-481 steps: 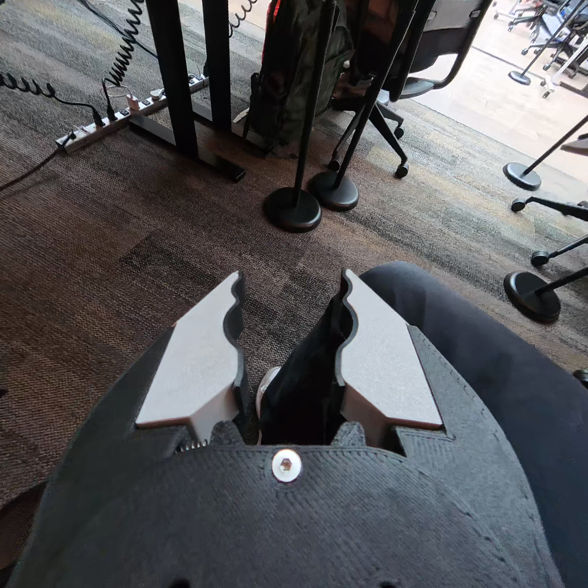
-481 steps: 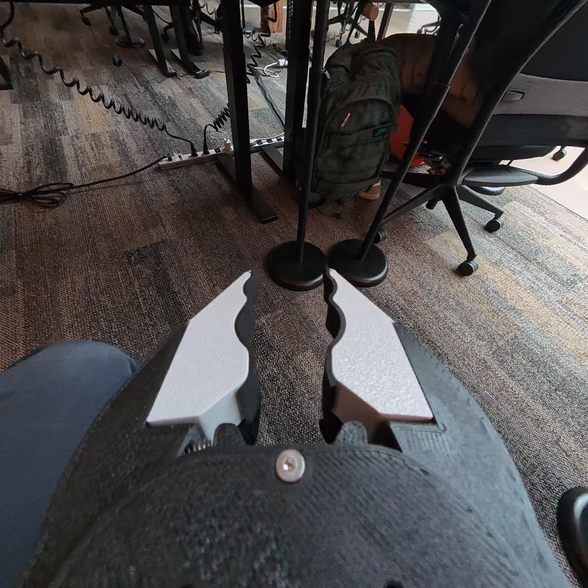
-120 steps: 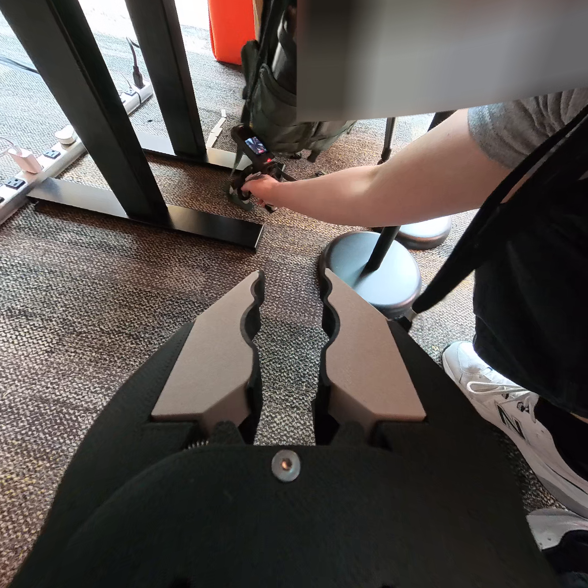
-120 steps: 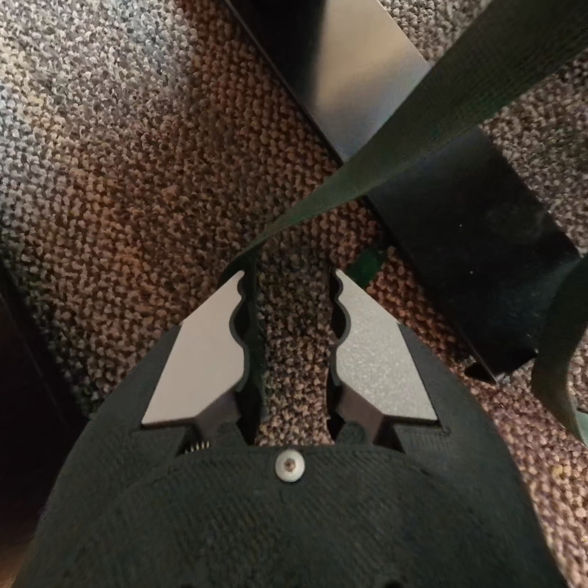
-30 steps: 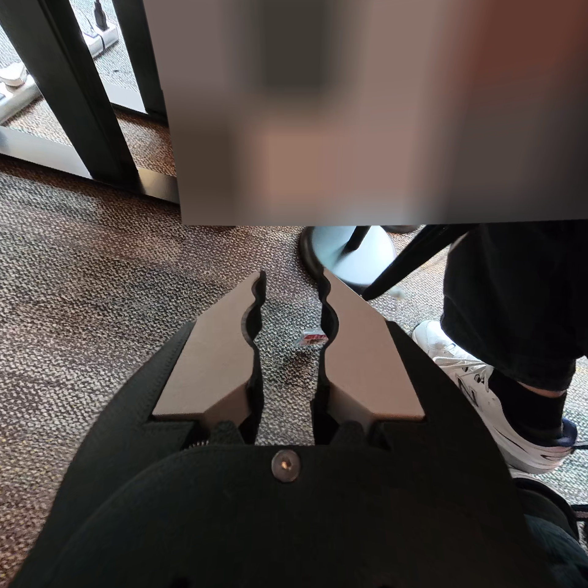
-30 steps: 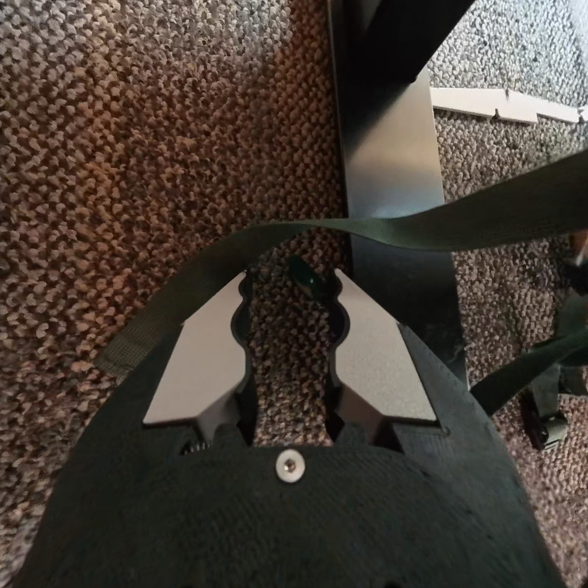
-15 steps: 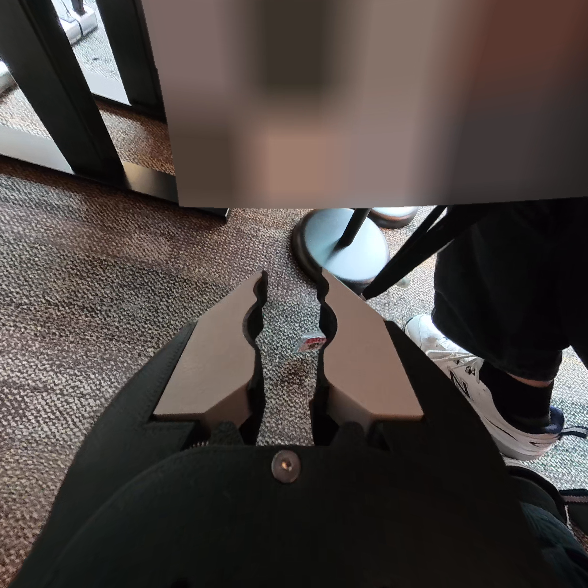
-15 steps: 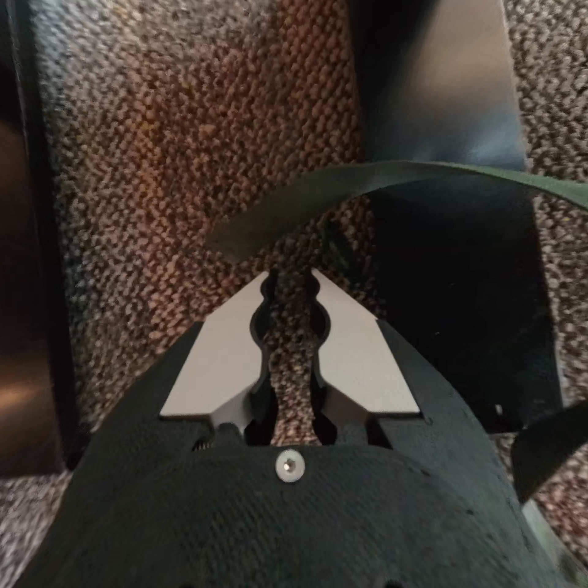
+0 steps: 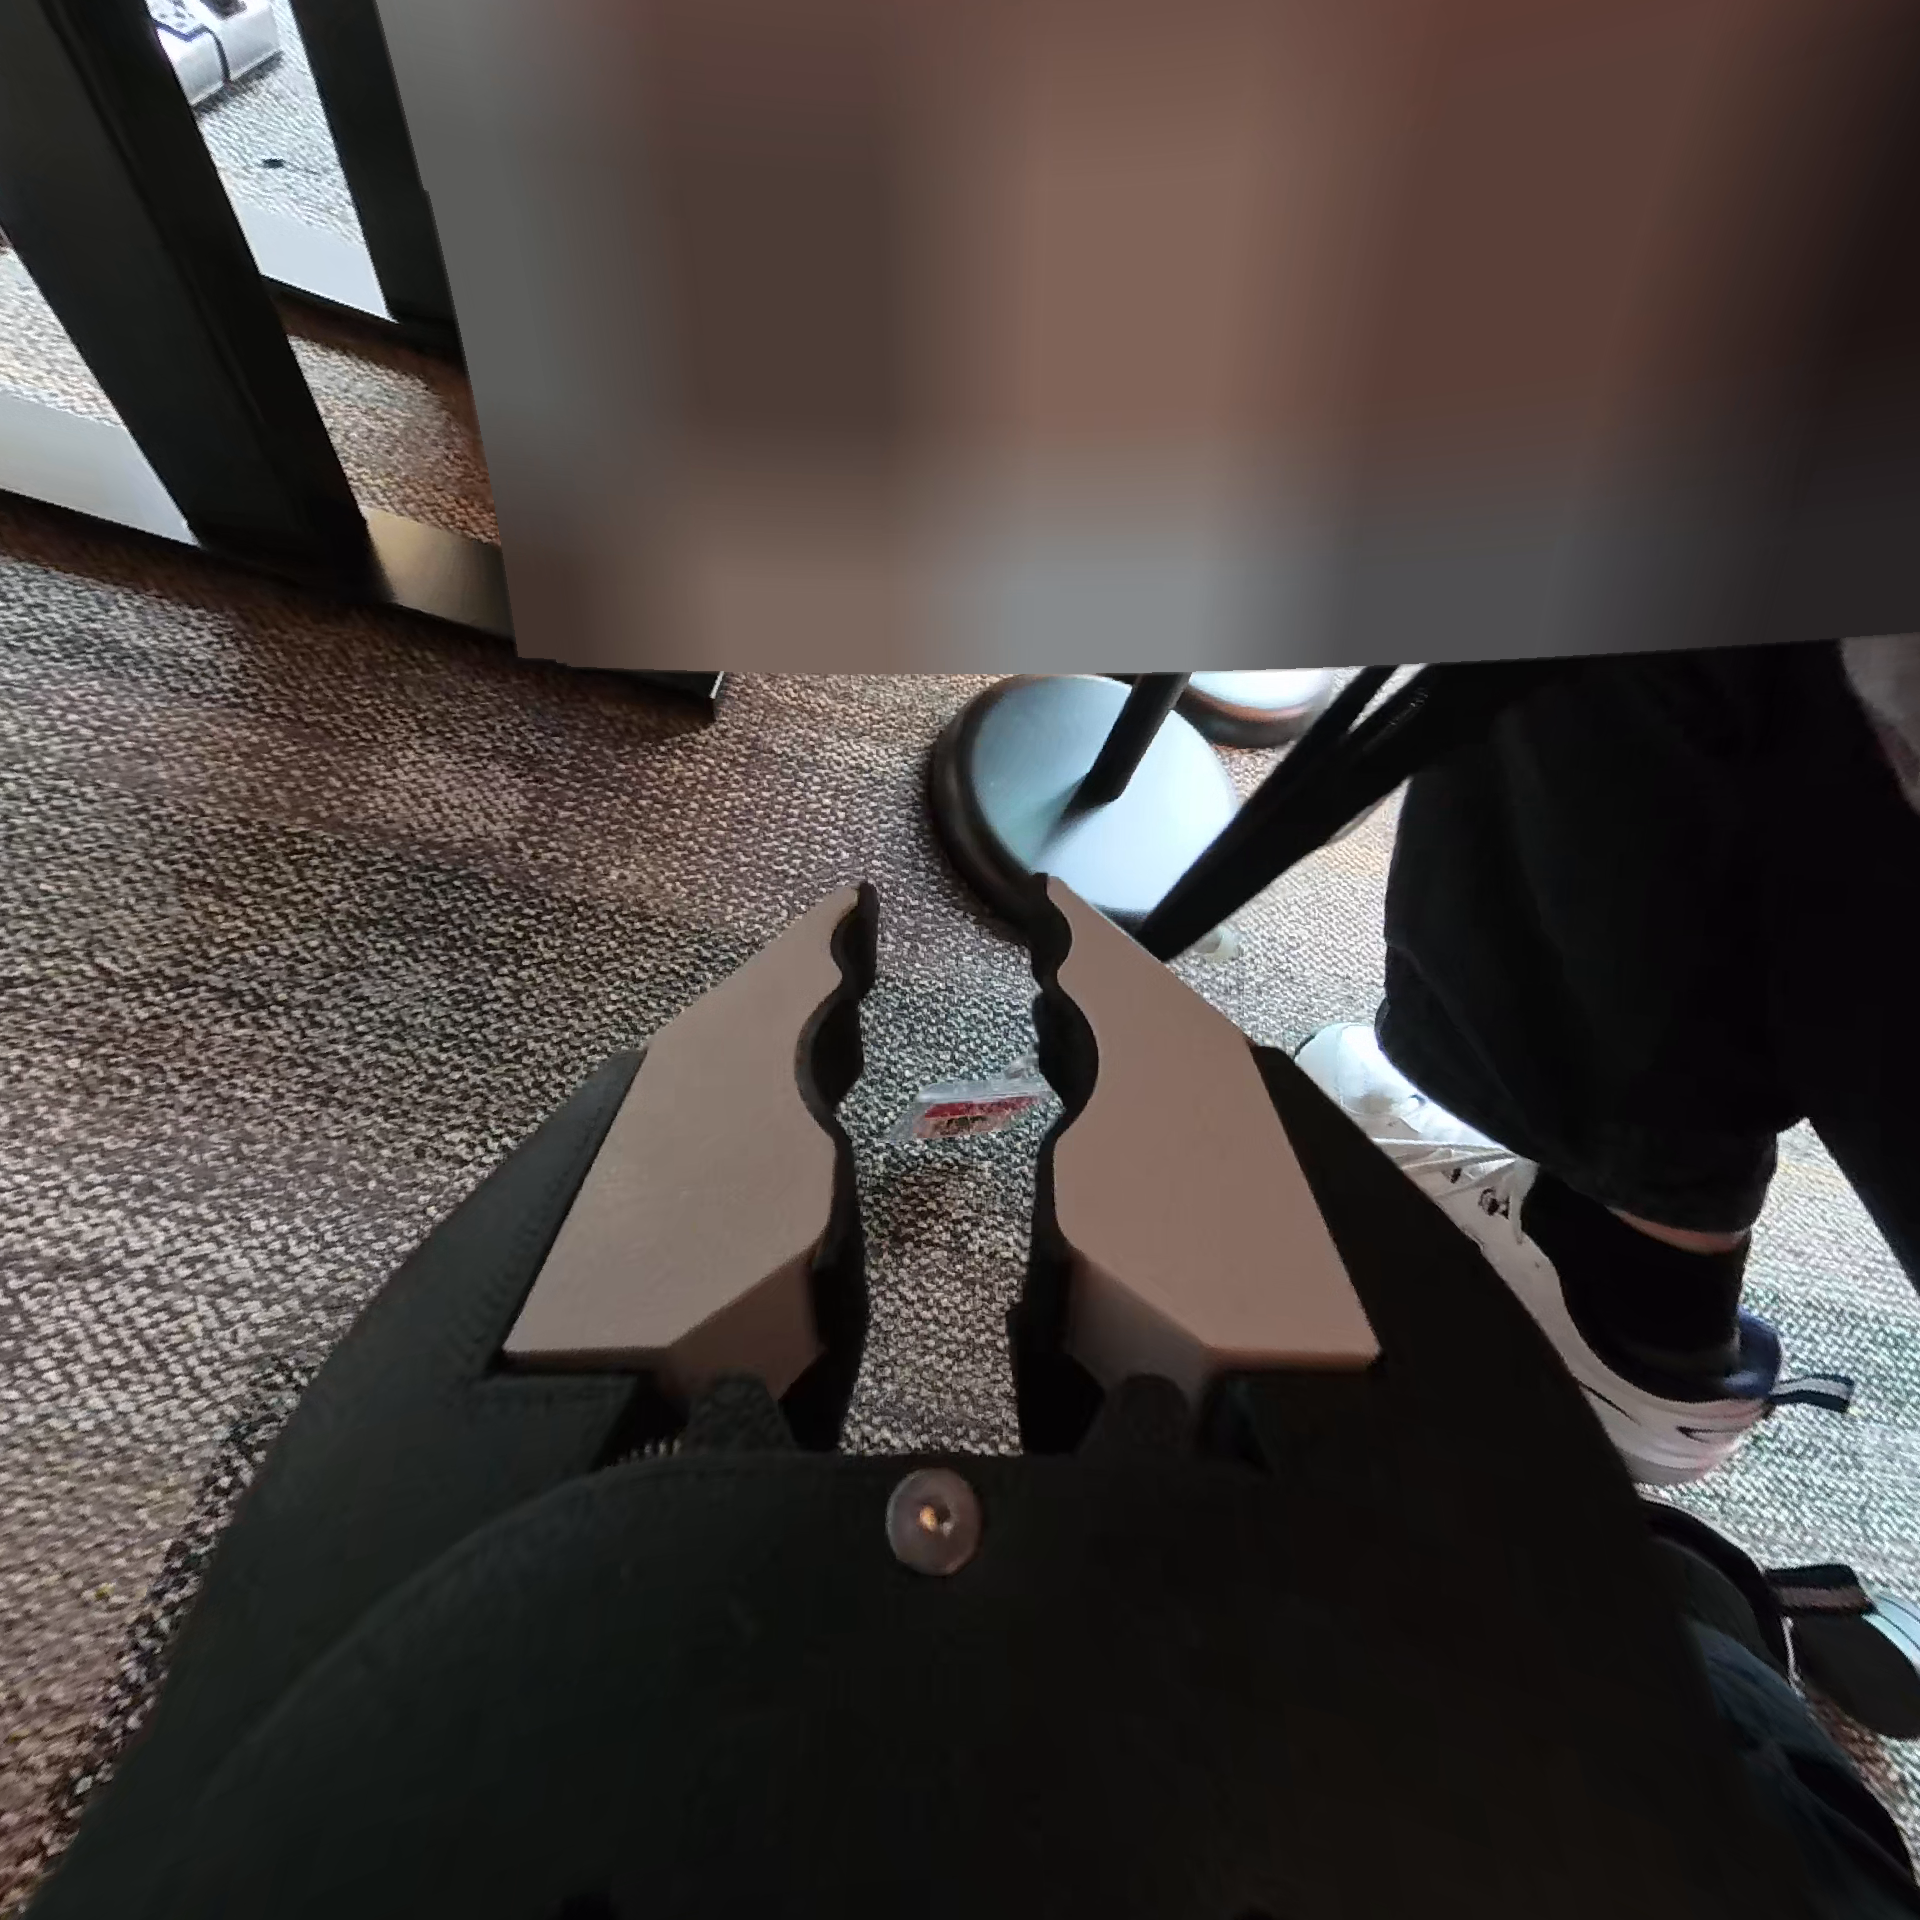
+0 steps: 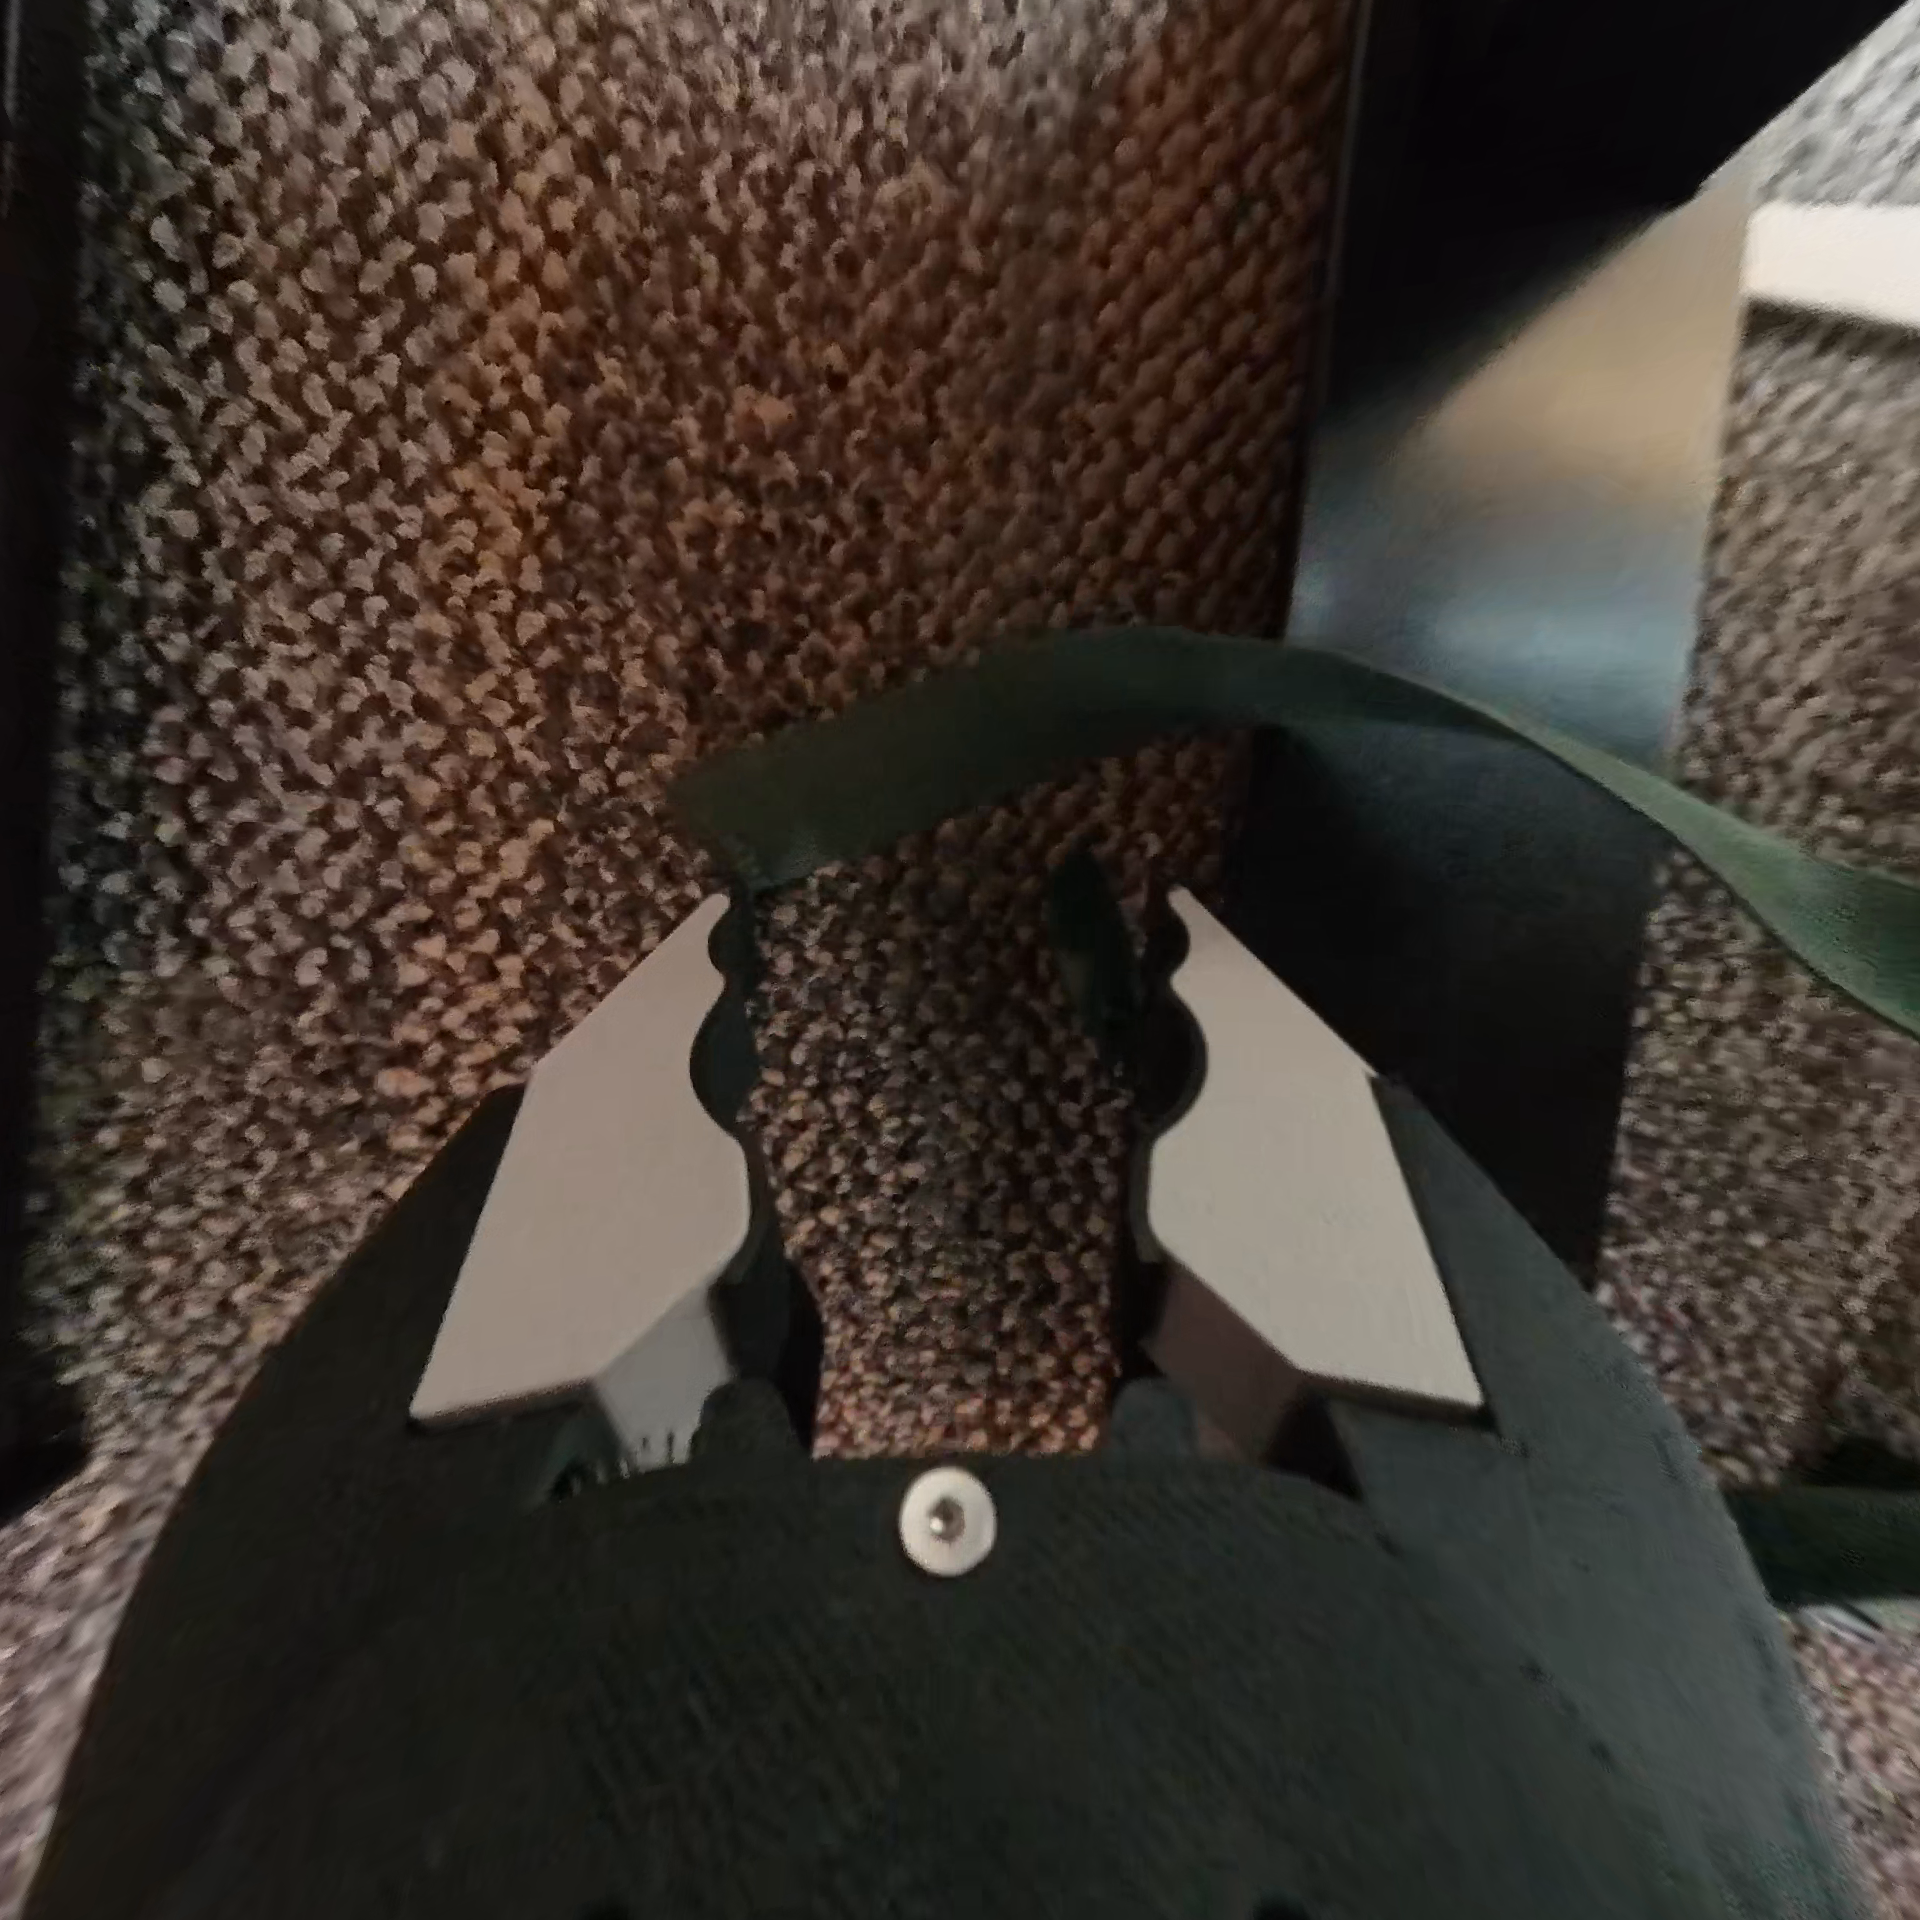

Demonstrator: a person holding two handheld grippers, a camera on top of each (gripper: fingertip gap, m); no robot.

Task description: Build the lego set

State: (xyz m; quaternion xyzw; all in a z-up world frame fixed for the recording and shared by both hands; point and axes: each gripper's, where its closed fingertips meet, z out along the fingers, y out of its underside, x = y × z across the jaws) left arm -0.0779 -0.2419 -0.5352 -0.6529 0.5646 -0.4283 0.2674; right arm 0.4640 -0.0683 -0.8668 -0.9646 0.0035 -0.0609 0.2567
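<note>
Both grippers are low over brown carpet. My left gripper is open and empty. A small flat red and clear piece lies on the carpet between its fingers, nearer the right one. My right gripper is wide open and empty, close to the carpet. A small dark green piece lies on the carpet just inside its right fingertip. A dark green strap arches across just beyond the fingertips, and its end hangs near the left fingertip.
A black metal desk foot runs along the right of the right wrist view. In the left wrist view there are black desk legs, a round stand base just ahead, and a person's dark trouser leg and white shoe at right. My right fingertips sit around 65 centimetres from my left ones.
My right gripper, half closed half a second ago, has opened wide with the green piece still on the carpet. The left gripper has shifted slightly, so the red piece sits more between its fingers.
</note>
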